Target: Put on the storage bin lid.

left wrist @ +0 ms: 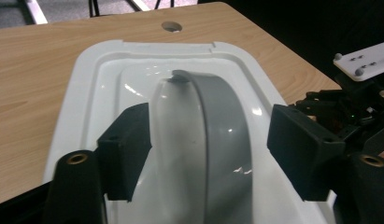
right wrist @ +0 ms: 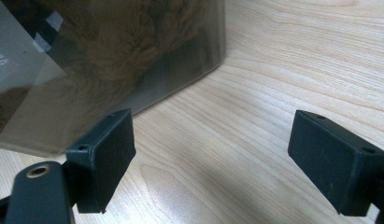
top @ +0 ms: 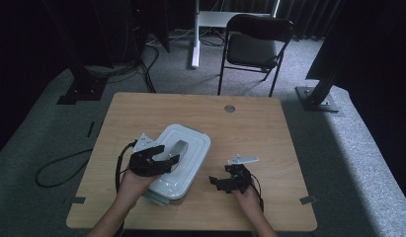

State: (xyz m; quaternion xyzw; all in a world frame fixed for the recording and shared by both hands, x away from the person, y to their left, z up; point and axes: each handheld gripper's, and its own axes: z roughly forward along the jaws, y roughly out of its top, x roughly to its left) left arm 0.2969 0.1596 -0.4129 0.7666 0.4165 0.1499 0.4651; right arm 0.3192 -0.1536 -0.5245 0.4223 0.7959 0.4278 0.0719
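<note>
- The left gripper hovers over the white lid of a storage box that lies at about 7 o'clock from the bench's centre in the high view.
- In the left gripper view its fingers stand apart on either side of the grey arched handle on the lid; the handle sits between them, closer to the left-hand pad, with a clear gap at the right-hand pad, so nothing is clamped.
- The right gripper rests low over the bare bench at about 5 o'clock from the centre, just beside the box's right edge.
- In the right gripper view its fingers are spread wide with only wood grain between them, holding nothing.
- The box's translucent side wall lies at 11 o'clock from those fingers, with something brown and fuzzy behind it.
</note>
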